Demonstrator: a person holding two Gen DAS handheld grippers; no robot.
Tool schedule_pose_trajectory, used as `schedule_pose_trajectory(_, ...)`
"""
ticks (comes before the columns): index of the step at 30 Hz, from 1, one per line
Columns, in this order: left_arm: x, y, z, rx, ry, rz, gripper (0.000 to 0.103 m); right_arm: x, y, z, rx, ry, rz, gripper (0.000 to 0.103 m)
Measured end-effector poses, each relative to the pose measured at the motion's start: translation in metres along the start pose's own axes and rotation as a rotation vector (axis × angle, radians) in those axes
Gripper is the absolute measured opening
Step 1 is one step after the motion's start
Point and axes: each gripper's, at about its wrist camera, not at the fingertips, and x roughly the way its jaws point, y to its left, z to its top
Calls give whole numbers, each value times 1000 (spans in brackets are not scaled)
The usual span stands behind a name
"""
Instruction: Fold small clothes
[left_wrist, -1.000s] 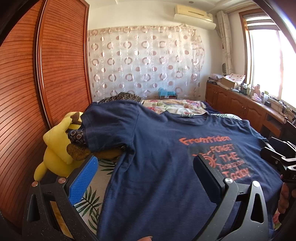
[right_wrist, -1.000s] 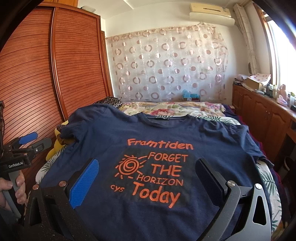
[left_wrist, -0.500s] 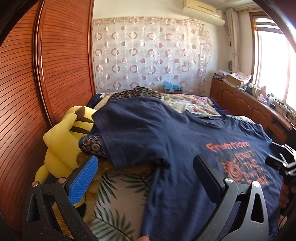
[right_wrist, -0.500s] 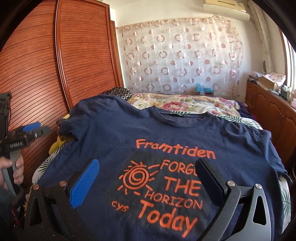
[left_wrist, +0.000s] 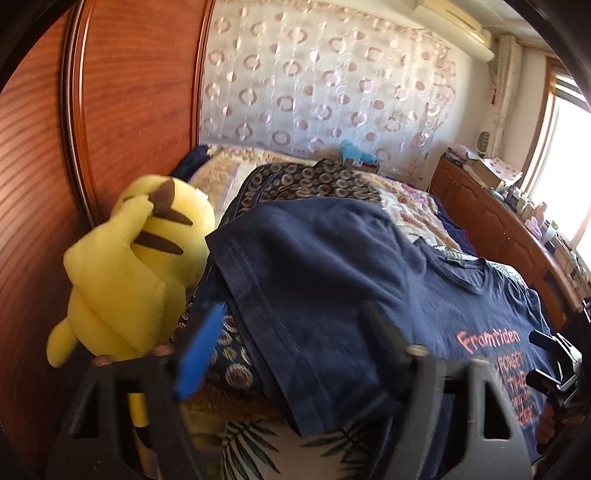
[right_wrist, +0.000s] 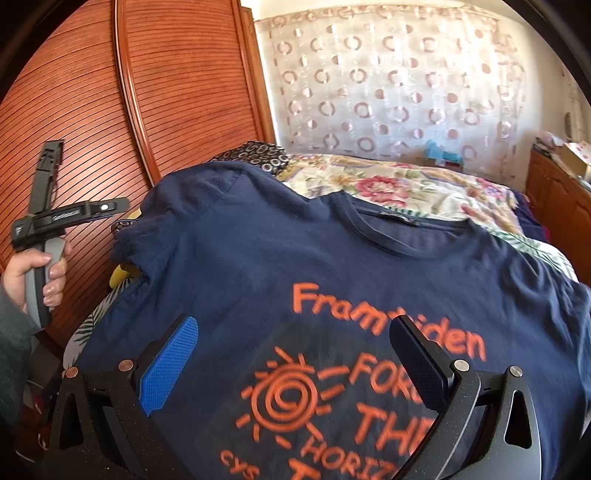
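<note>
While the navy blue cotton T-shirt with orange print (right_wrist: 332, 266) lies spread face up over the floral bedspread (right_wrist: 406, 188), filling the centre and lower half of the right wrist view, the right gripper (right_wrist: 295, 365) hovers above its printed chest with jaws wide and nothing between them. At the bottom of the left wrist view, the left gripper (left_wrist: 291, 350) is closing its jaws around the shirt's sleeve, pads not yet pressing, beside a yellow plush toy (left_wrist: 136, 273) at centre left.
</note>
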Motion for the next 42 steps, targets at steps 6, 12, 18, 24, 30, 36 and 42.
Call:
schedule_pose_trajectory(6,28,15,6,-50,77,15,50,26,-11,26,-20,28,44,103)
schedule_pose_trajectory(12,38,19,7,-46,83,-8,43,46,-19,35,-37,36,58,103)
schedule_pose_trajectory(18,36,20,18,-16,56,9,6,53,-21,32,-17,46,57,103)
schedule_pose_trajectory(24,18,1,28,42,-6,-20,3,51,-16,33,-6,40,48,103)
schedule_pose_trajectory(30,-1,-66,48,170,-41,-130,3,42,-18,30,15,22,29,103)
schedule_pose_trajectory(36,8,-149,61,299,-12,-250,3,26,-27,23,57,-11,-16,103)
schedule_pose_trajectory(42,20,-191,57,378,41,-286,28,12,-32,11,96,-23,-63,103)
